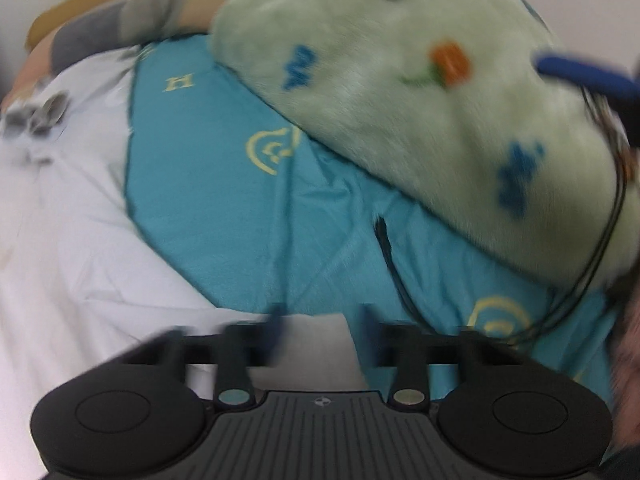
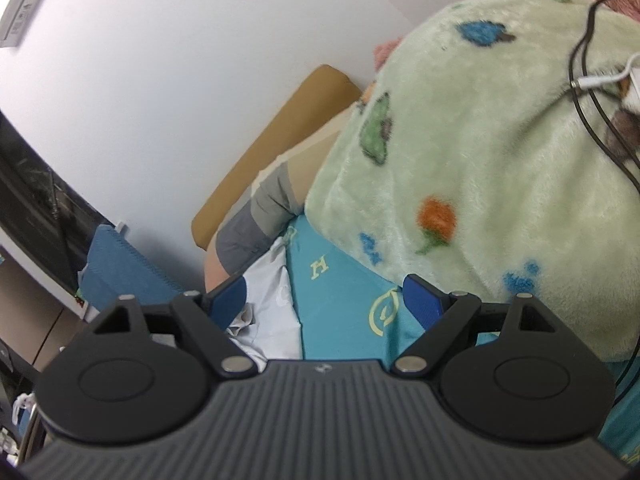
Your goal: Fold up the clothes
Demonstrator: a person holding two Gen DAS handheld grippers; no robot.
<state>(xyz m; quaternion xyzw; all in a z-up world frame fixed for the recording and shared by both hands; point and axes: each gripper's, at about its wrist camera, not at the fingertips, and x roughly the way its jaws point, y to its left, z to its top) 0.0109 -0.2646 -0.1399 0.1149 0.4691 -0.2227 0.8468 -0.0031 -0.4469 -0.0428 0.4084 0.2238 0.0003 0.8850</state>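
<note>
1. Teal garment: I see it spread flat on the white sheet of the bed, yellow printed marks facing up, its far side tucked under the green fleece blanket.
2. Taking that blanket as my landmark, the teal cloth lies just below and left of it in my left view; a black cable trails over the blanket's right edge.
3. My left tool points steeply down at the garment's near edge where it meets the sheet. Its blue fingers are blurred and show a gap; I cannot tell whether cloth is pinched.
4. My right tool hovers beside the blanket with fingers wide apart, holding nothing.
5. A tan headboard stands beyond the blanket, against the wall.
</note>
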